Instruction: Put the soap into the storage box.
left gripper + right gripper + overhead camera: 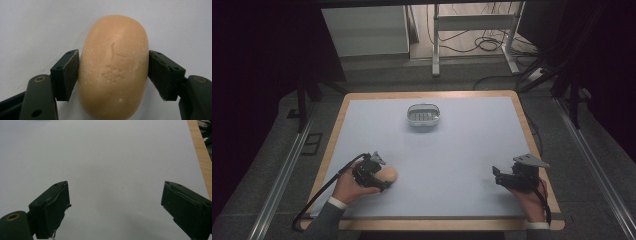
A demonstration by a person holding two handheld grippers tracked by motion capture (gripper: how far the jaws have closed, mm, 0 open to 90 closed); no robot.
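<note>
Both pads of our left gripper (113, 72) press the soap bar's (113, 67) flanks, so we judge it grasped. Right gripper (115, 207) idles wide open, empty; carrying to the soap dish (423, 115), upper centre, remains.

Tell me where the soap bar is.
In the high view the soap bar lies near the table's front left, gripped by the left gripper.

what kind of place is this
Probably a lab or recording workspace, not a home: a wood-edged table with a plain white top, bare metal frame legs and loose cables on the floor behind, dark curtains at the sides.
</note>
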